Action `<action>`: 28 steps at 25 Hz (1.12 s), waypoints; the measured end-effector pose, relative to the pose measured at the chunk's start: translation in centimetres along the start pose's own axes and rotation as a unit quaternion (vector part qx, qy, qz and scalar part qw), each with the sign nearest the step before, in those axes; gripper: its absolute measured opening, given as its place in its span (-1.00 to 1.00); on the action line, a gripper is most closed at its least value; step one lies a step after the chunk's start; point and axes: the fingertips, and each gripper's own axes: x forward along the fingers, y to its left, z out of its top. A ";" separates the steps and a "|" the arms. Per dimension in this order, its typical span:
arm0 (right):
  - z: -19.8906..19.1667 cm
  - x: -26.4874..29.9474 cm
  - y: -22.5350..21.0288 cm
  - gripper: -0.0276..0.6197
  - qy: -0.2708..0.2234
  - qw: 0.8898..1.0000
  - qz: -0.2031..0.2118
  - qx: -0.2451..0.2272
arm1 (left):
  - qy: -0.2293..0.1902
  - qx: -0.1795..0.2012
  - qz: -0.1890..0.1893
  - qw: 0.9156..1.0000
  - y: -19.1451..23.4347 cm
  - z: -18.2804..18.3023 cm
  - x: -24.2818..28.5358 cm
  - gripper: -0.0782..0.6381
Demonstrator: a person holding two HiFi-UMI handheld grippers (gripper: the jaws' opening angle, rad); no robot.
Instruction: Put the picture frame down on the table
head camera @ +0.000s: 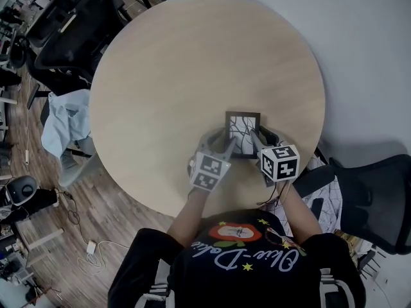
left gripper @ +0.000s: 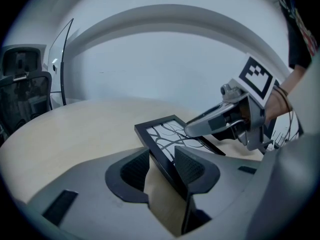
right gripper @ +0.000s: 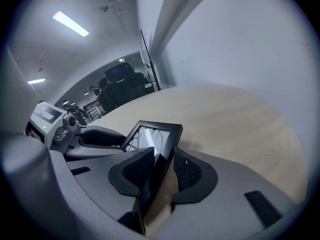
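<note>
A black picture frame [head camera: 243, 133] with a branch pattern is near the front right edge of the round wooden table [head camera: 192, 63], tilted just above it. My right gripper [head camera: 260, 138] is shut on its right edge; in the right gripper view both pads press the frame [right gripper: 150, 136] at the gripper [right gripper: 162, 171]. My left gripper [head camera: 221, 143] is blurred at the frame's left edge. In the left gripper view its jaws [left gripper: 161, 166] straddle the frame [left gripper: 170, 136]: the rail lies against the right pad, and a gap shows at the left pad. The right gripper [left gripper: 200, 129] reaches in from the other side.
A black office chair [head camera: 70, 24] stands at the table's far left, and a chair with a light blue cloth [head camera: 64, 120] is beside it. Another black chair [head camera: 379, 197] is at my right. A pale wall lies beyond the table.
</note>
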 end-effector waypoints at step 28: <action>0.3 0.1 -0.5 -0.75 0.000 0.998 -0.037 -0.051 | 0.028 0.089 0.023 0.995 -0.2 -0.1 0.4 -0.63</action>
